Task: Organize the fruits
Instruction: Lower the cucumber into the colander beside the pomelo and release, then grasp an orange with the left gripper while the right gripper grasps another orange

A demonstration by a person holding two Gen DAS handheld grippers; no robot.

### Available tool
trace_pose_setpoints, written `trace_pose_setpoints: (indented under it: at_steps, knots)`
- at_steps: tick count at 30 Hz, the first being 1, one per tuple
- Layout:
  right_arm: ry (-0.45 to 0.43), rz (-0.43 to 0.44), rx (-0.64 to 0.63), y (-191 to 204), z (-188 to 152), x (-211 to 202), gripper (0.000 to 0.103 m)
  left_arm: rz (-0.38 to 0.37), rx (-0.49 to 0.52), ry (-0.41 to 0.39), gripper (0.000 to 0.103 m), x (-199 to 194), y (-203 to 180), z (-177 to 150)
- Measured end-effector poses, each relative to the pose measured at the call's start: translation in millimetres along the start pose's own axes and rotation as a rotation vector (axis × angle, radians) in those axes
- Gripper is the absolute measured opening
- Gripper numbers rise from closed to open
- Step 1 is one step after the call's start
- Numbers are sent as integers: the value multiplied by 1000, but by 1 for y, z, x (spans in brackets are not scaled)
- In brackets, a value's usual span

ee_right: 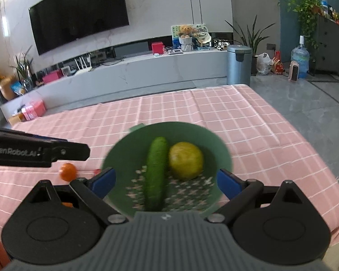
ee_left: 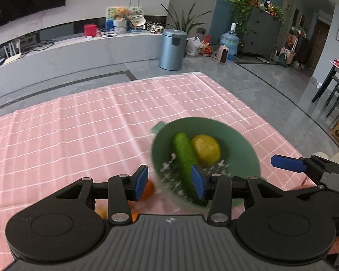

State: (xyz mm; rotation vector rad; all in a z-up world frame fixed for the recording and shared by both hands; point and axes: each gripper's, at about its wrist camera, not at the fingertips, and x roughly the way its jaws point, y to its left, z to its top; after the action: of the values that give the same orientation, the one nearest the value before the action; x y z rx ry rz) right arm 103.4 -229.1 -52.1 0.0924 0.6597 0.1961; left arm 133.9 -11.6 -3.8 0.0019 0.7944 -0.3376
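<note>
A green bowl [ee_right: 221, 149] with a flowered bottom holds a cucumber [ee_right: 157, 169] and a yellow lemon [ee_right: 186, 160]. It sits between the blue pads of my right gripper [ee_right: 167, 184], whose jaws stand at the bowl's two sides. In the left wrist view the bowl [ee_left: 241, 142], cucumber [ee_left: 185, 155] and lemon [ee_left: 206, 150] lie just right of my left gripper [ee_left: 170, 184], which is open and empty. An orange [ee_right: 67, 171] lies on the cloth to the bowl's left; it shows behind the left pad in the left wrist view [ee_left: 148, 189].
The table has a pink checked cloth [ee_left: 79, 131]. More orange fruit [ee_left: 102, 212] shows under the left gripper. A small red thing [ee_right: 97, 171] lies by the bowl. A steel bin [ee_left: 172, 49] and a TV bench [ee_right: 135, 72] stand beyond the table's far edge.
</note>
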Motion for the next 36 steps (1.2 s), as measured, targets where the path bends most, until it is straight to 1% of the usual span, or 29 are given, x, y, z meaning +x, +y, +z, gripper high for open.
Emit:
trace_pose_setpoints:
  at_steps: [2, 6, 8, 13, 15, 17, 18, 20, 25, 27, 28, 30, 34, 36]
  knots:
    - [-7, 19, 1, 11, -5, -2, 91, 4, -23, 0, 51, -9, 9, -8]
    - [-23, 55, -20, 31, -14, -4, 81, -33, -105, 1, 51, -21, 31, -23]
    - [-23, 77, -31, 40, -18, -3, 77, -21, -118, -14, 51, -26, 39, -31]
    - [-15, 125, -88, 62, -26, 2, 60, -25, -150, -68, 51, -37, 56, -50]
    - [-11, 150, -112, 69, -30, 4, 51, -18, -154, -81, 51, -38, 60, -56]
    - [9, 169, -141, 79, -34, 10, 46, -14, -154, -76, 51, -36, 64, -62]
    - [20, 171, -149, 81, -35, 12, 40, -15, -161, -65, 51, -35, 68, -64]
    - [48, 177, -161, 85, -38, 19, 36, -13, -179, -39, 50, -30, 76, -70]
    - [116, 181, -184, 96, -45, 41, 35, -5, -201, 17, 50, -9, 86, -77]
    - [135, 183, -196, 98, -47, 48, 36, 18, -205, 42, 50, 1, 89, -79]
    - [140, 182, -205, 99, -48, 52, 36, 29, -206, 50, 50, 6, 91, -81]
    - [147, 178, -223, 102, -50, 60, 42, 33, -223, 65, 50, 14, 95, -83]
    - [157, 171, -252, 109, -53, 75, 44, 34, -246, 96, 50, 28, 102, -87]
    - [164, 169, -264, 109, -54, 79, 44, 33, -250, 109, 53, 35, 103, -88]
